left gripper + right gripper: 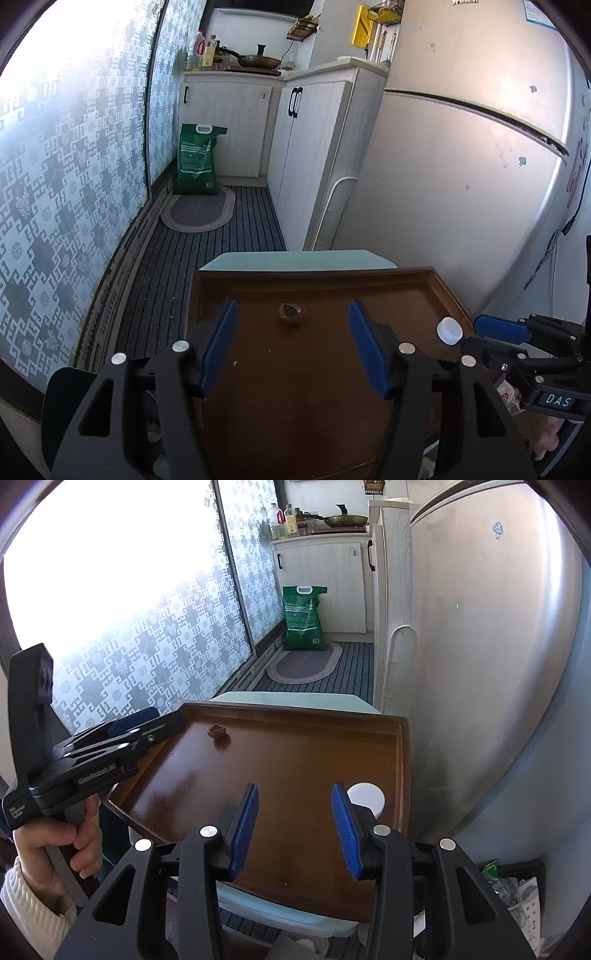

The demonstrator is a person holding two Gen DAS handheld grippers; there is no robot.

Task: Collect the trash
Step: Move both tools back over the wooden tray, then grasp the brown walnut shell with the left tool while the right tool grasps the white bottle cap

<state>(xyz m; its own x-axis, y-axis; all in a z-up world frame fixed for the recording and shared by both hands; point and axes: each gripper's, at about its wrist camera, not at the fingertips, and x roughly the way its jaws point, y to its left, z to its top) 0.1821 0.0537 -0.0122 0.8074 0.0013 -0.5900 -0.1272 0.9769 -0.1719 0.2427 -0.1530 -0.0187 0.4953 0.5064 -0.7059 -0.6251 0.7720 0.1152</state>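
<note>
Approach stage, nothing collected yet. Left gripper (pixel 293 347) fingers apart, aligned on nutshell (pixel 291 313) mid-tray (pixel 436 291). Right gripper (pixel 294 830) fingers apart, white cap (pixel 367 798) just beside right finger. Next: advance, straddle, close.

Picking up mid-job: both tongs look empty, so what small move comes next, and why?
Probably ease the left tongs forward and down around the nutshell. They are open, empty and already lined up with it on the tray. The white cap sits just outside the open right tongs.
</note>
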